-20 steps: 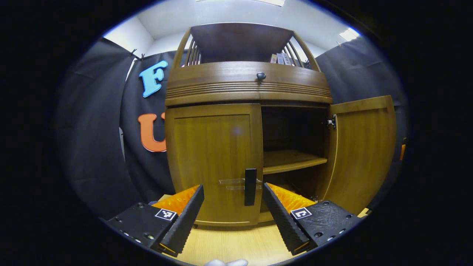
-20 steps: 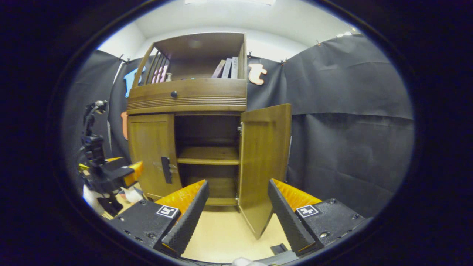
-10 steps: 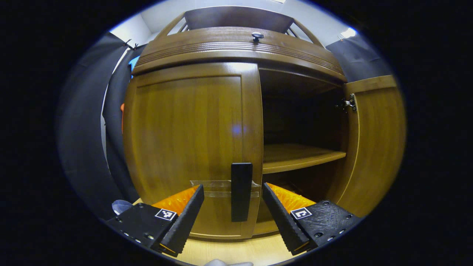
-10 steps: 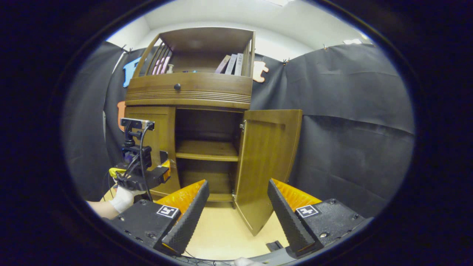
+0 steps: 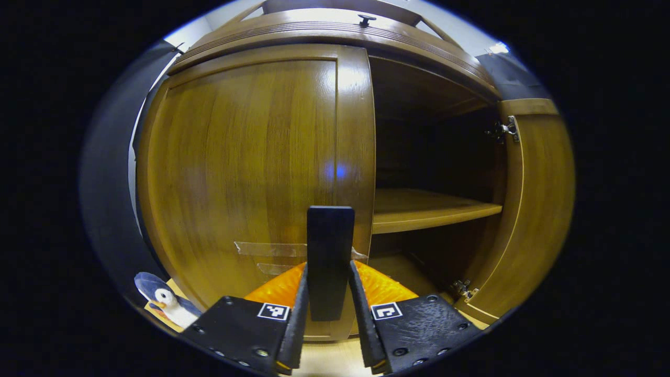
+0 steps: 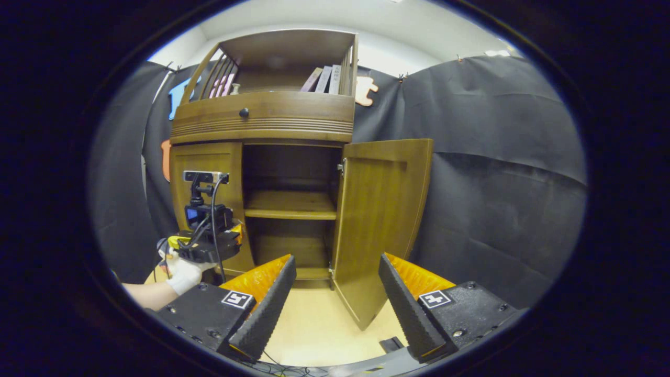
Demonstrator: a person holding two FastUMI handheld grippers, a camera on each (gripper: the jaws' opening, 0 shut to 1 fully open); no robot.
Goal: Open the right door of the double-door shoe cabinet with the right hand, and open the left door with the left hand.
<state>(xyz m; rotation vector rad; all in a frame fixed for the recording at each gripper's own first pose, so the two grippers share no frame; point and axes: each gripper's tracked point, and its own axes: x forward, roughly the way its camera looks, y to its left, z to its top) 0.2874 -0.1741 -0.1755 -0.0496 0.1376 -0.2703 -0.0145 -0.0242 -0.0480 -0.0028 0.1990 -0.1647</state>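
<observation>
Your left gripper (image 5: 328,327) has closed in: jaws wide apart a second ago, now narrow and clamped on either side of the flat black rectangular handle (image 5: 329,260) of the brown wooden left door (image 5: 246,173). Judgement: grasp made, pull-open step comes next. That left door is shut, flush with the cabinet front.

Your right gripper (image 6: 337,301) hangs back from the cabinet, jaws wide, holding nothing. The brown wooden right door (image 6: 379,220) already stands swung open beside the bare wooden shelf (image 6: 290,205).

A small stuffed penguin toy (image 5: 162,302) sits low left.
</observation>
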